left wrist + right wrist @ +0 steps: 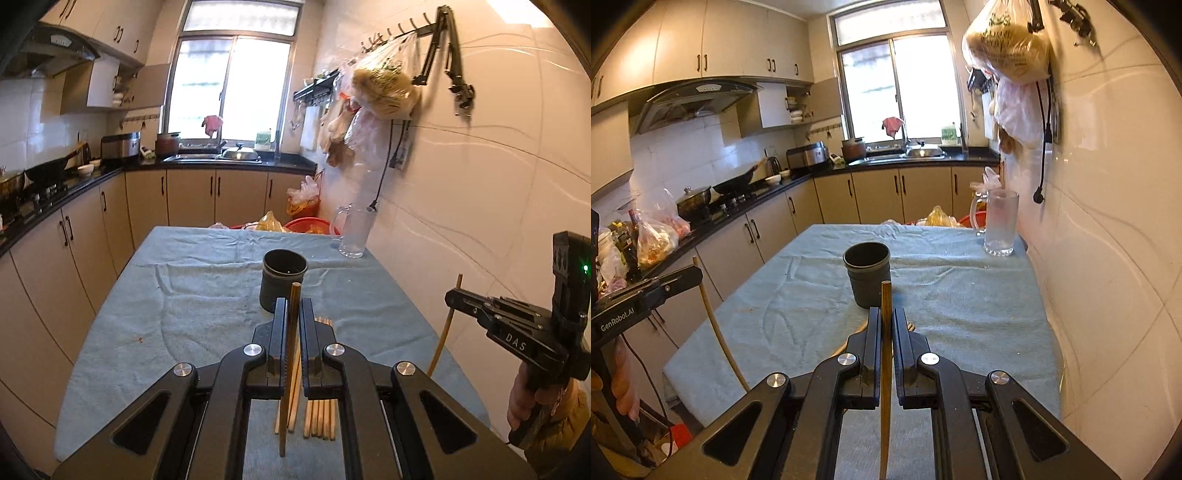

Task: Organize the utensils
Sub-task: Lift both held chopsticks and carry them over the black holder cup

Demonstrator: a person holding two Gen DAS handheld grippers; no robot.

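Kitchen: bright window (229,85) over sink (214,157), beige cabinets (192,192) under black counter (66,188), range hood (694,99), white tiled wall (480,166), table (184,295) under blue-grey cloth.

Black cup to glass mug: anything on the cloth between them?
Nothing: bare teal cloth between the black cup and the glass mug, clearest in the right wrist view.

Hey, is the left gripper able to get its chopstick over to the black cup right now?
Probably yes. The left gripper is shut on a chopstick, and the black cup stands open-topped just ahead on the table with nothing between them.
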